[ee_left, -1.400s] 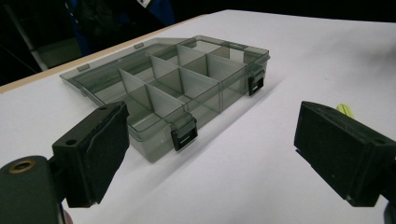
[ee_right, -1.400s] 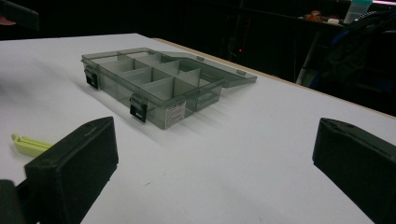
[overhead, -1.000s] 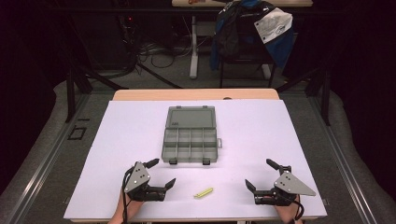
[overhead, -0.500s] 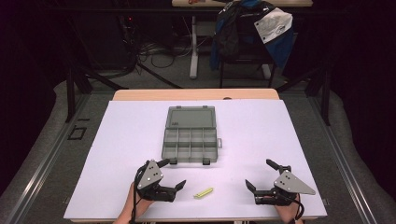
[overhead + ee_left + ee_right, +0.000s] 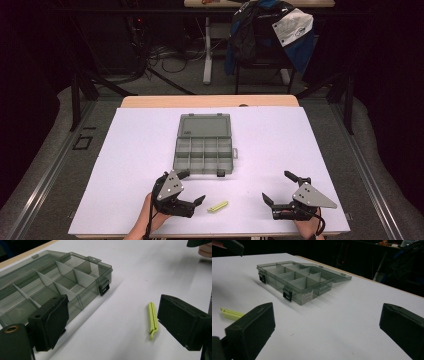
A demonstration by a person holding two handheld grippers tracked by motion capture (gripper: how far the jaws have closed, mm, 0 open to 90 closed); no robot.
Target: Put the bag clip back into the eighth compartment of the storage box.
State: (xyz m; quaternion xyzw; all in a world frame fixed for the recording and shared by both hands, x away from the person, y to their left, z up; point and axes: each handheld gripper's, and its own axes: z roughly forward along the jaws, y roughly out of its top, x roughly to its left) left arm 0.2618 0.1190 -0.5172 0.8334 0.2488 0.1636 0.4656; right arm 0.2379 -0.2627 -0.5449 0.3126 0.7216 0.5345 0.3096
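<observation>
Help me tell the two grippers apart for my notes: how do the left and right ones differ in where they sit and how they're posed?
The left gripper sits close to the grey compartment box, with the yellow-green clip just beyond its jaws; the right gripper sits farther off over bare white table. The left gripper's grey plate tilts steeply, while the right gripper's plate lies flatter. Both are hand-held, open and hold nothing.

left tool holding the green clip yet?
No: the left tool is open, and the green clip lies on the table beside one jaw.
</observation>
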